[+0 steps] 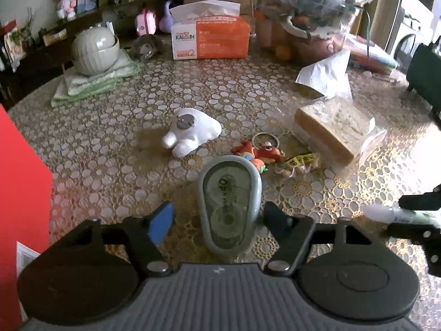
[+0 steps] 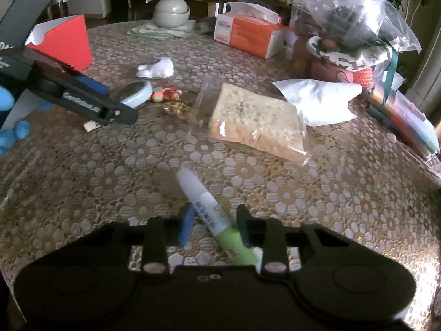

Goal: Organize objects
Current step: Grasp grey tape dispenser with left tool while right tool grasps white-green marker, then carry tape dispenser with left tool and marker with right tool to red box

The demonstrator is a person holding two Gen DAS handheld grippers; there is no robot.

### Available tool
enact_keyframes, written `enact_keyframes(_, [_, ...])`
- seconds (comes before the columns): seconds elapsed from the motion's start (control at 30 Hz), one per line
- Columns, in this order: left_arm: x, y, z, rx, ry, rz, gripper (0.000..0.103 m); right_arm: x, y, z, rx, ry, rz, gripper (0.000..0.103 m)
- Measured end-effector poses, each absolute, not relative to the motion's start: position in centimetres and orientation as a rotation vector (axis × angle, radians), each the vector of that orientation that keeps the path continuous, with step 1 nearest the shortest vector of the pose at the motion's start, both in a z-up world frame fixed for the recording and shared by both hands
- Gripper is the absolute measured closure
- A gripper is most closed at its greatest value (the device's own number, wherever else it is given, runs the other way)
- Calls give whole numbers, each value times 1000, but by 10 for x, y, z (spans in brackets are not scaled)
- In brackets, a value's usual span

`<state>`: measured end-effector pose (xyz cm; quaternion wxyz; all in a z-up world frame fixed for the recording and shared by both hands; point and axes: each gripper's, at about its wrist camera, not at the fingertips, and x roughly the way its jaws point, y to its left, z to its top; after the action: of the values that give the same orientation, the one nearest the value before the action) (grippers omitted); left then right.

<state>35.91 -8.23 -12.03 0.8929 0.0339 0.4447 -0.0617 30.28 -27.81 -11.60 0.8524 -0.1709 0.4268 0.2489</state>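
Observation:
My left gripper is open around a grey-blue correction tape dispenser, which stands between the fingers without touching them; the dispenser also shows in the right wrist view. My right gripper is shut on a white and green marker, held above the table; the marker also shows at the left wrist view's right edge. A red open box stands at the table's left. A white plush toy and a red keychain toy lie beyond the dispenser.
A bagged bread loaf lies mid-table. An orange tissue box, stacked bowls on folded cloth, a clear plastic bag of items, and white paper crowd the far side. The table wears a lace cloth.

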Motion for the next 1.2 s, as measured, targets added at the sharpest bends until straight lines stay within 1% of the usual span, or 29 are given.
enact_keyframes(0.03, [359, -84, -119, 73, 922, -139, 47, 302, -277, -116, -360, 896, 522, 76])
enact_keyframes(0.07, [359, -85, -118, 74, 924, -147, 50, 301, -275, -116, -362, 895, 518, 78])
enact_keyframes(0.1, [359, -86, -117, 79, 925, -151, 57, 300, -274, -116, -363, 895, 512, 79])
enact_keyframes(0.3, [352, -87, -114, 90, 929, -148, 57, 295, -269, -116, -343, 896, 449, 83])
enact_keyframes(0.4, [343, -84, -111, 69, 924, -146, 57, 292, -269, -115, -298, 902, 429, 86])
enact_keyframes(0.77, [295, -69, -99, -20, 930, -169, 57, 270, -276, -103, 16, 948, 384, 87])
enact_keyframes(1.2, [238, -42, -74, -76, 893, -174, 57, 227, -265, -82, 230, 916, 363, 87])
